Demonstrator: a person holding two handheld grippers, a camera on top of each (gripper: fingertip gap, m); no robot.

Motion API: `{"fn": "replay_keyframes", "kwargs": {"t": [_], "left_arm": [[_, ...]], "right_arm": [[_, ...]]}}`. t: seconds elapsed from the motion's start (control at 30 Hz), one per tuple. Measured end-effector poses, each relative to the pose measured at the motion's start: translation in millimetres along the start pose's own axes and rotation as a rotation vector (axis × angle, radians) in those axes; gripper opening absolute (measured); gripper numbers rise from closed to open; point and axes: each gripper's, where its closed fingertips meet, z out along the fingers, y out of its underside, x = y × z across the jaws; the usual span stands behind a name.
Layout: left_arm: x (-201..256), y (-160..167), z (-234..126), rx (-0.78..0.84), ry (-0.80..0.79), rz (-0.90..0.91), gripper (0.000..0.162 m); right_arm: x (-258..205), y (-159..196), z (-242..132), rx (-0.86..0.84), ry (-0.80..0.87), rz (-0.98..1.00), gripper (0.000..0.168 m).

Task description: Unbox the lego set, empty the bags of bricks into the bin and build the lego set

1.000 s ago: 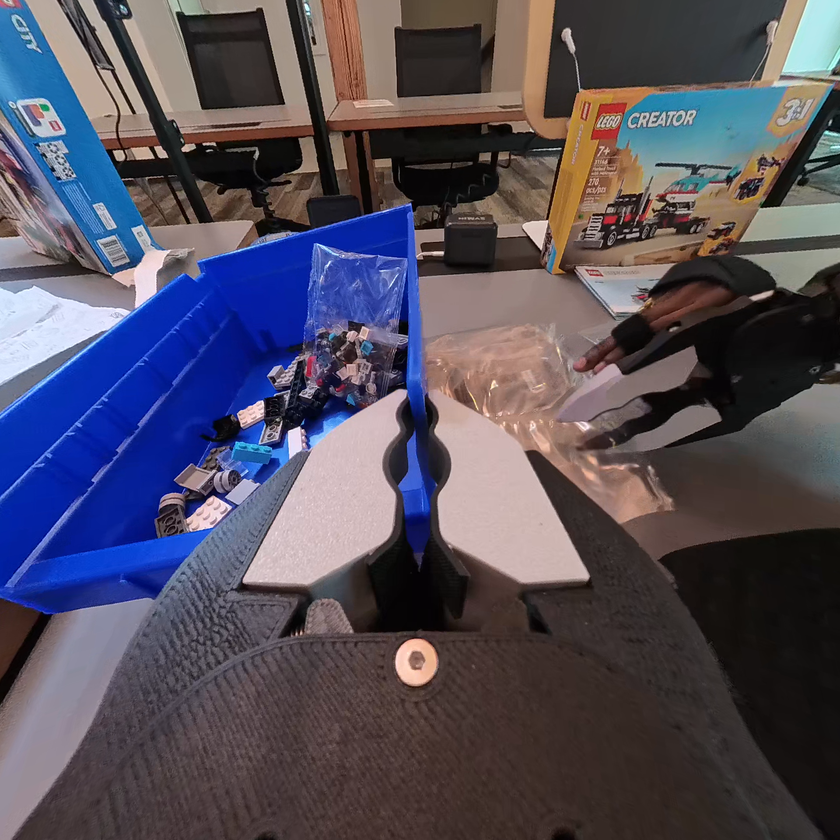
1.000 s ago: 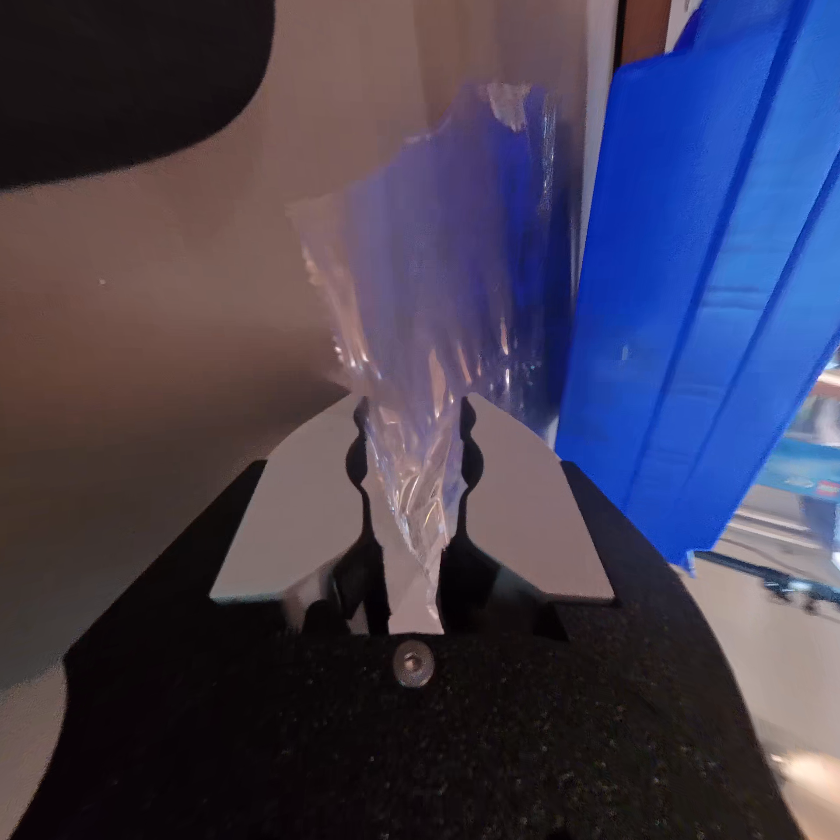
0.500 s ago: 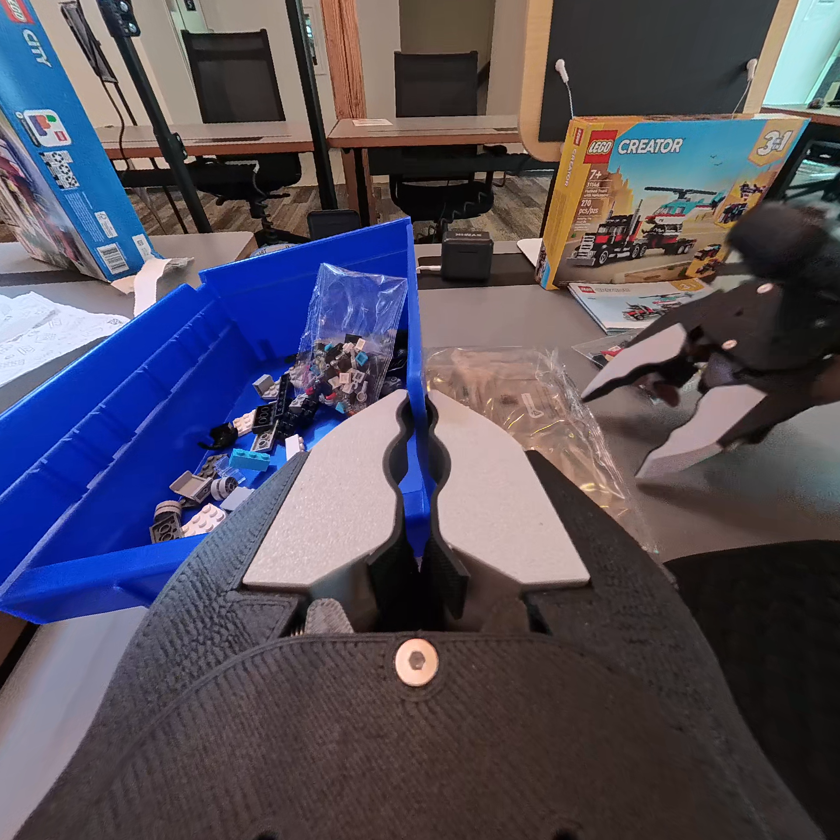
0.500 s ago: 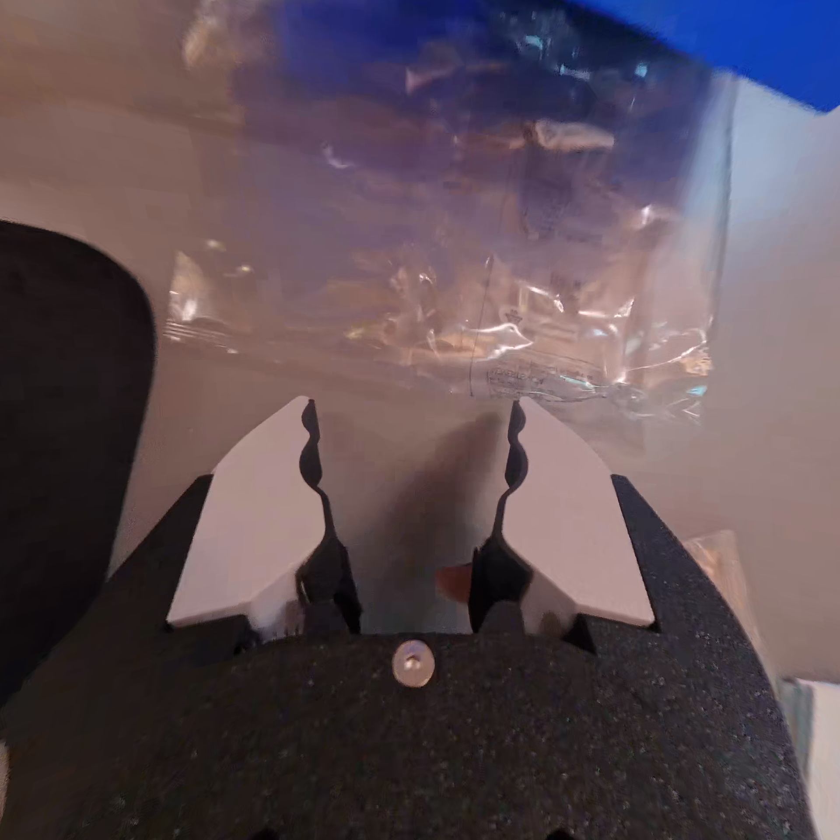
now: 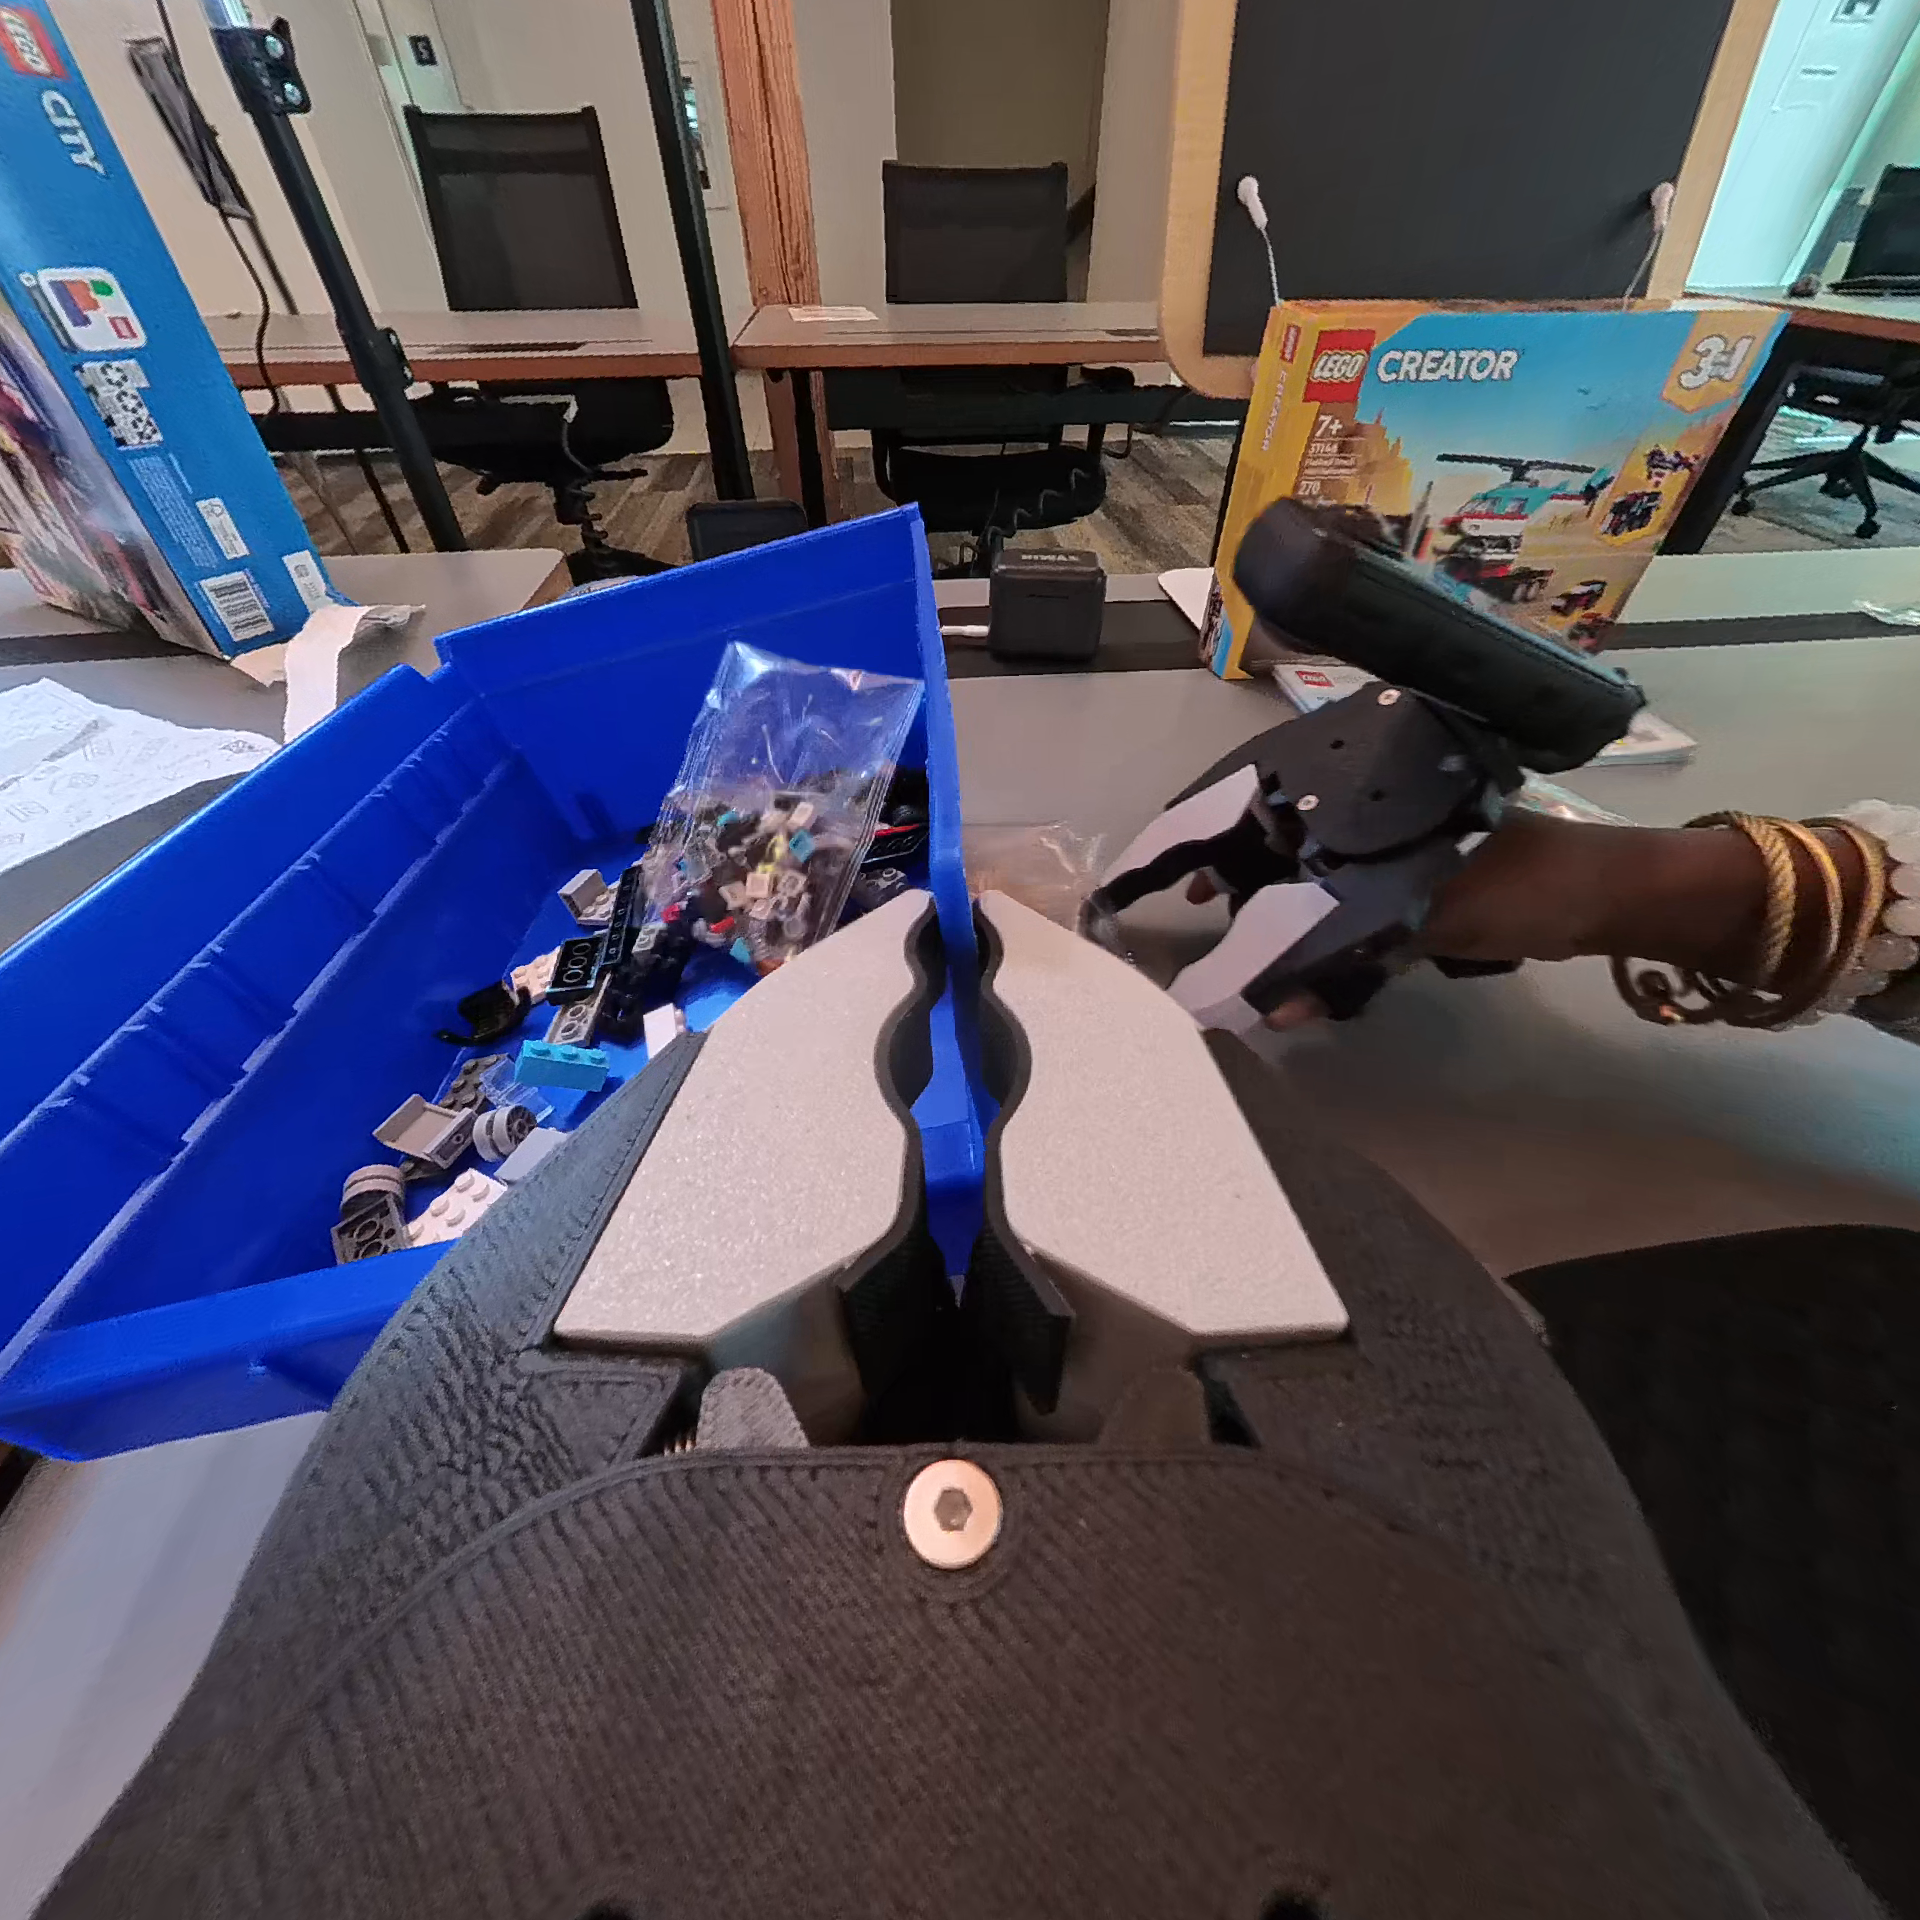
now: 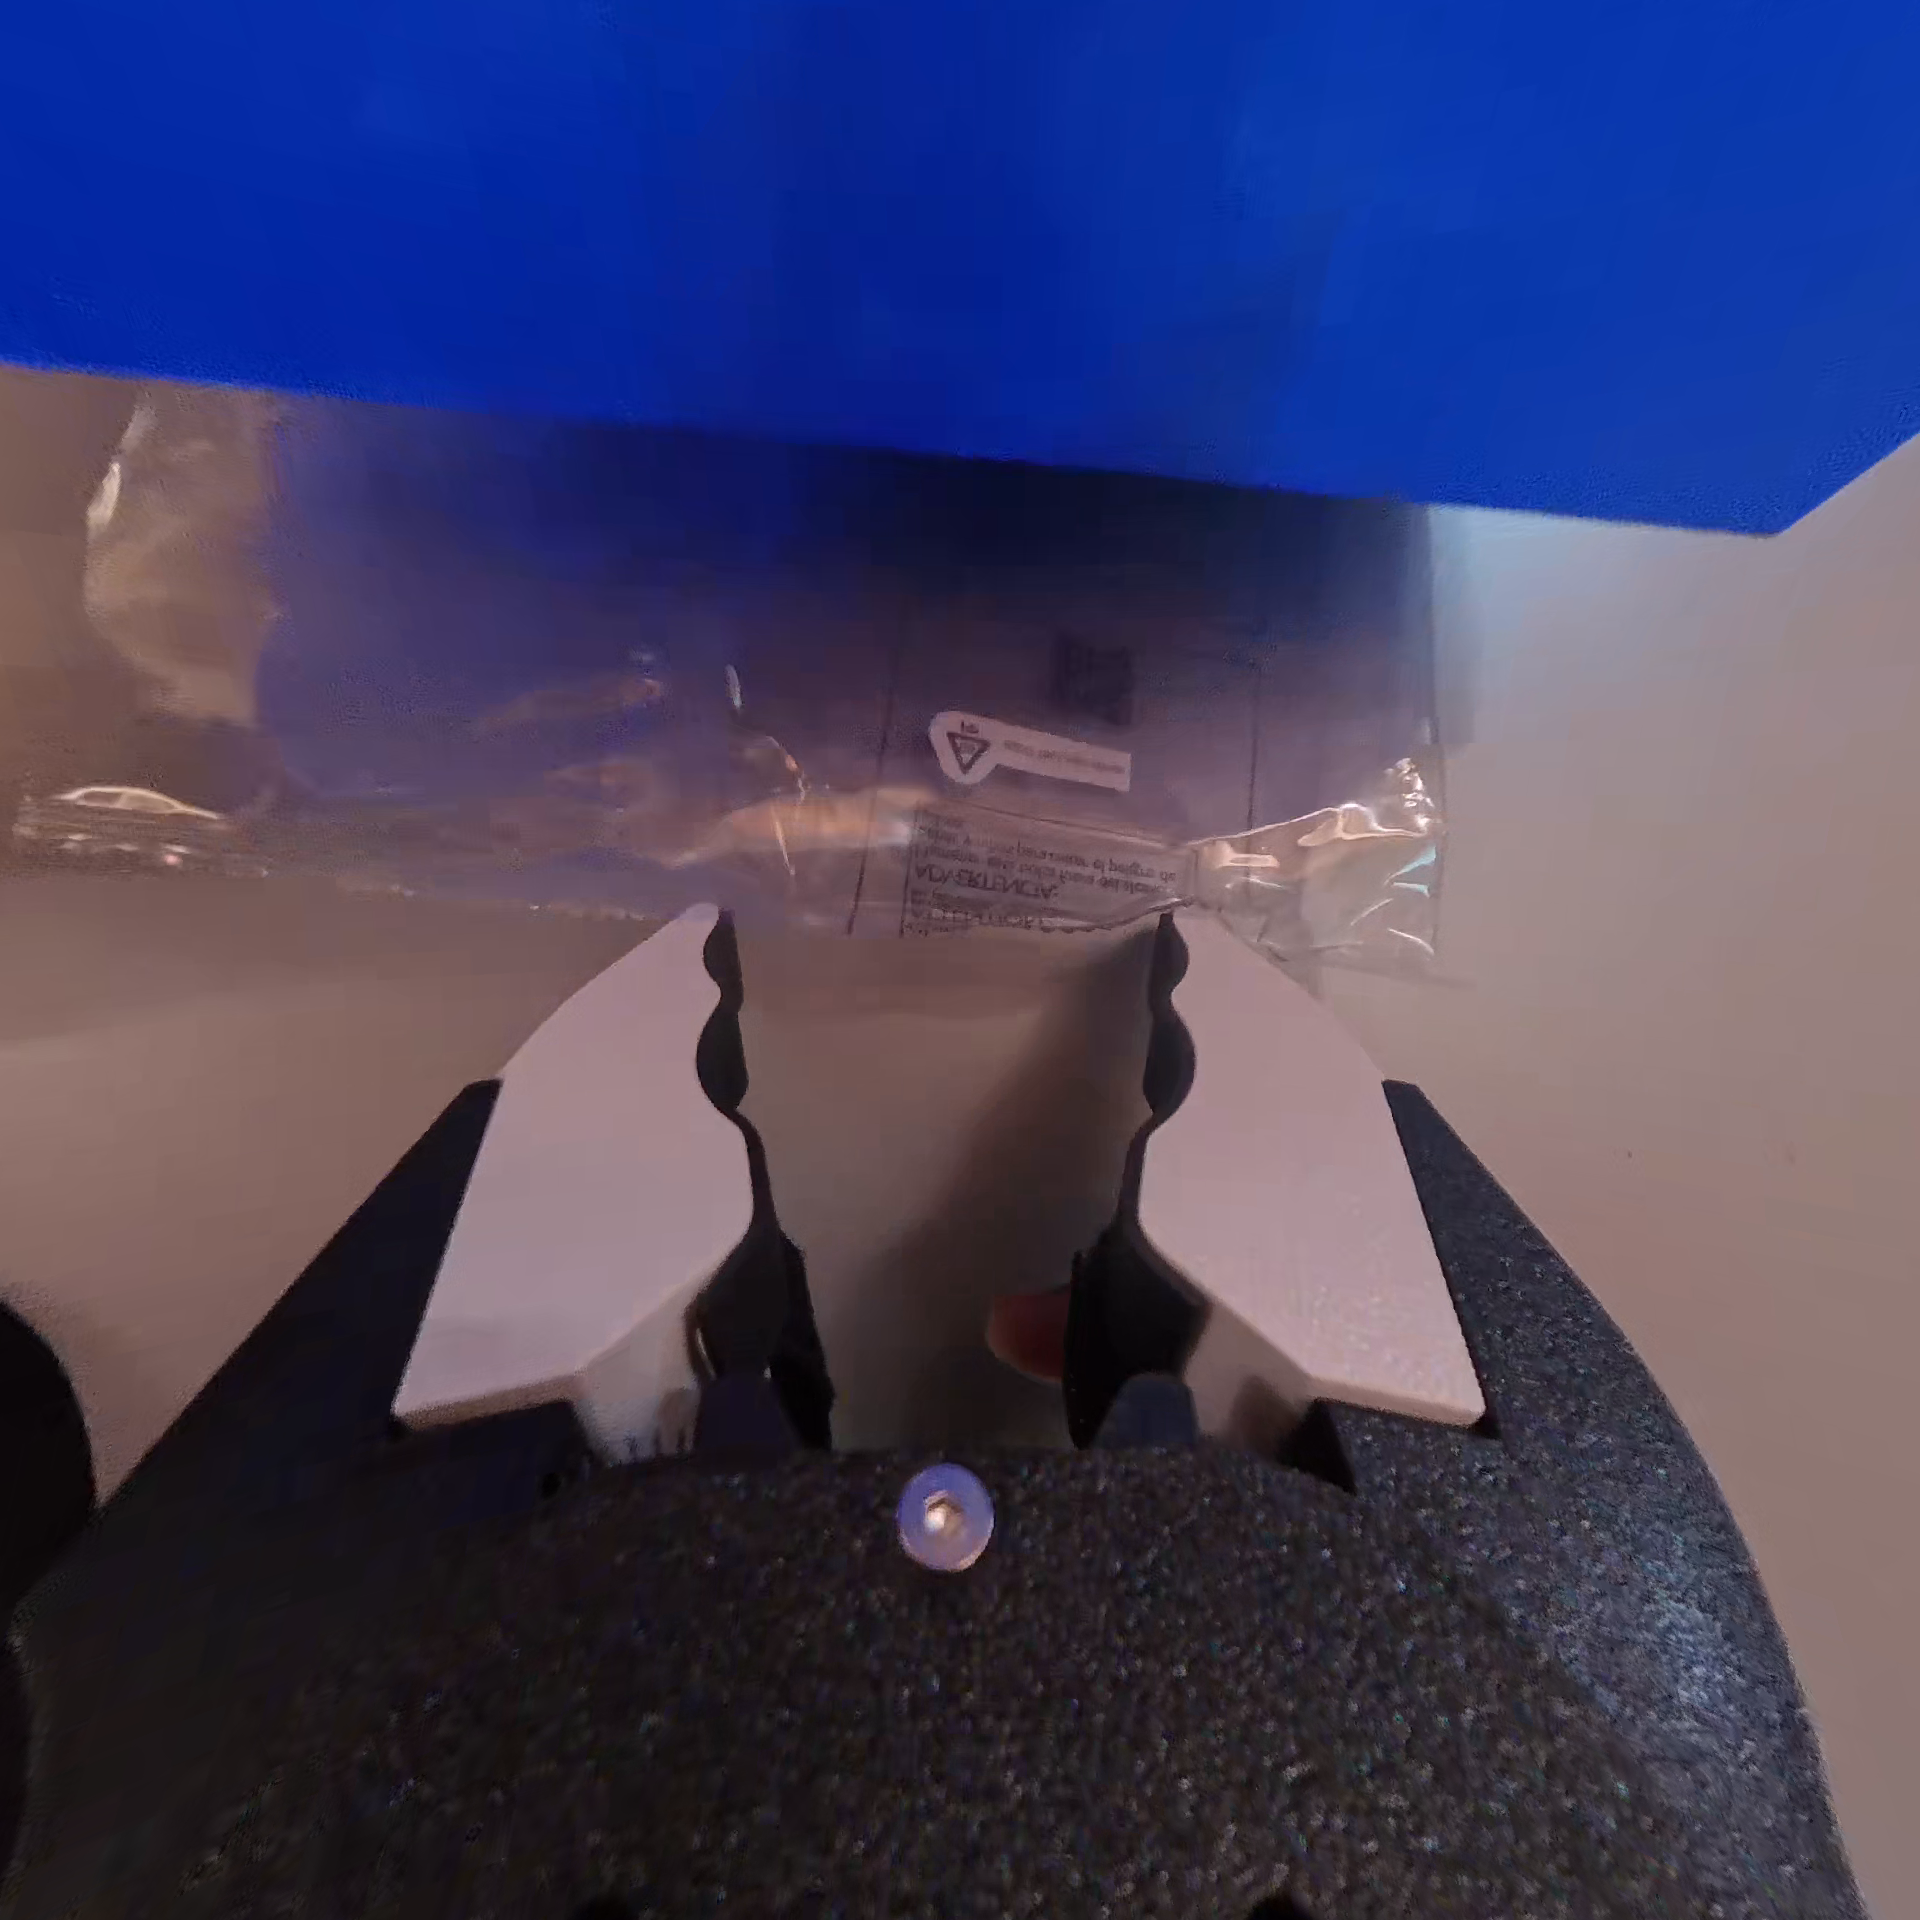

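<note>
The left gripper [image 5: 956, 925] pinches the right wall of the blue bin [image 5: 260, 997], which holds loose bricks [image 5: 561, 1065] and a full bag [image 5: 779, 821]. The right gripper [image 6: 940, 920] (fingers spread) points at an empty bag [image 6: 727, 748] flat on the table [image 6: 1662, 935] beside that wall.

Bag of bricks [image 5: 774, 821] in bin [image 5: 260, 997]; empty bag [image 6: 790, 769] apparently beside it.

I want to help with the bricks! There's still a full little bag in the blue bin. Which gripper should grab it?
Probably the right gripper: it is open and free. The left gripper is shut on the bin wall, beside the bag.
</note>
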Motion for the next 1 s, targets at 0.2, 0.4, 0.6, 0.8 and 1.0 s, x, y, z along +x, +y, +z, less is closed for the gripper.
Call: {"fn": "replay_keyframes", "kwargs": {"t": [0.2, 0.4, 0.6, 0.8, 1.0], "left_arm": [[11, 4, 0, 0.018, 0.037, 0.036, 0.003], [16, 1, -6, 0.074, 0.043, 0.016, 0.004], [12, 6, -10, 0.100, 0.026, -0.056, 0.003], [13, 7, -11, 0.112, 0.035, -0.062, 0.002], [19, 6, -8, 0.114, 0.049, -0.046, 0.003]], "right_arm": [[5, -15, 15, -0.003, 0.026, 0.031, 0.077], [16, -21, 22, 0.013, 0.060, 0.067, 0.077], [10, -4, 7, -0.107, -0.008, 0.023, 0.083], [8, -4, -39, -0.044, -0.009, -0.044, 0.064], [-19, -16, -17, 0.037, -0.008, -0.107, 0.079]]}}
